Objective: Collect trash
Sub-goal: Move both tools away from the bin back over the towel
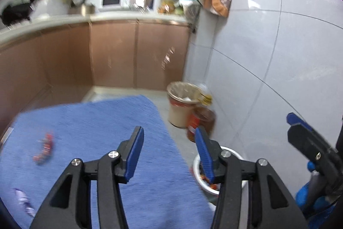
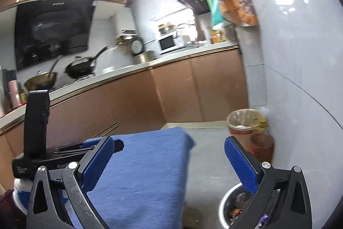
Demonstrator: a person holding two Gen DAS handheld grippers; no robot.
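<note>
Item: my left gripper (image 1: 168,138), jaws spread, nothing between them. My right gripper (image 2: 169,151), jaws spread wide, likewise empty. Beneath: blue cloth (image 1: 103,134) bearing a red wrapper (image 1: 44,148) at left and a purple wrapper (image 1: 23,202) near left. Right of the cloth: white bin (image 2: 227,199) on the floor, holding wrappers.

White letters "Go" on black camera mount (image 2: 36,164), rest hidden, other print too blurred
</note>
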